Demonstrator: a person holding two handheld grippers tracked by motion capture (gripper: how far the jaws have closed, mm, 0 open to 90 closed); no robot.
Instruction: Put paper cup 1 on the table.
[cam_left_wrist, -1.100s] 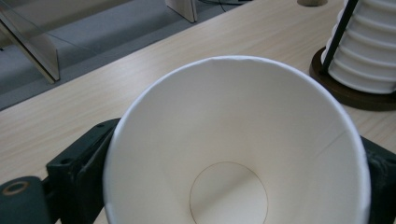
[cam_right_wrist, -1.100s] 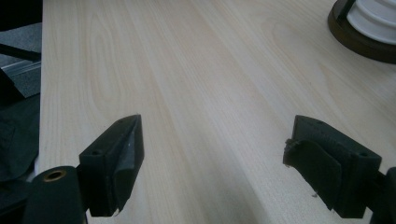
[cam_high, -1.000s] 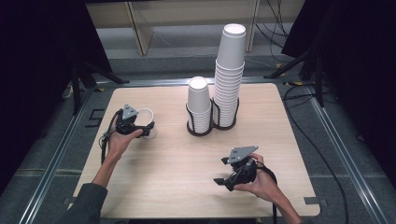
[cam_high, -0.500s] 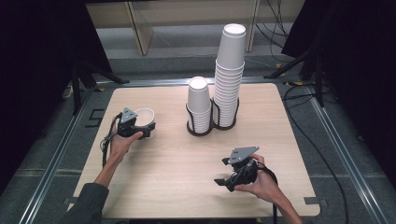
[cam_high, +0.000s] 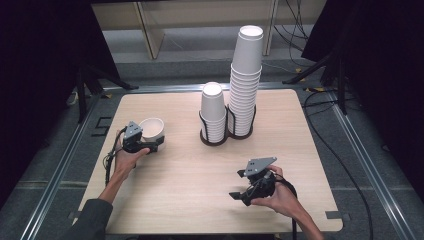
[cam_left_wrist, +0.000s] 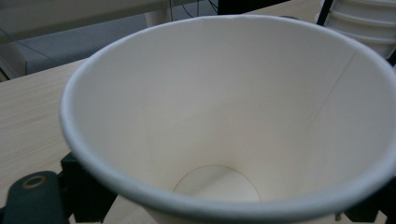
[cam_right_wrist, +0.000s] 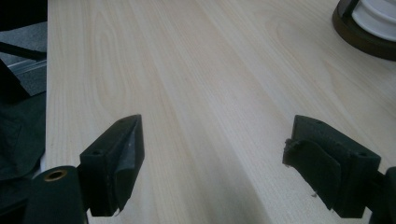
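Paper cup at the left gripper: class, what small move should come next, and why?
Probably settle the grip before moving off: the left gripper has just been closing with the paper cup upright between its jaws, while the right gripper rests open over bare table.

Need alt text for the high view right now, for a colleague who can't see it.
At the left of a wooden table, the left hand-held gripper has just been closing its jaws around an upright white paper cup. The right hand-held gripper rests open at front right. Two cup stacks stand in a black holder at the back.
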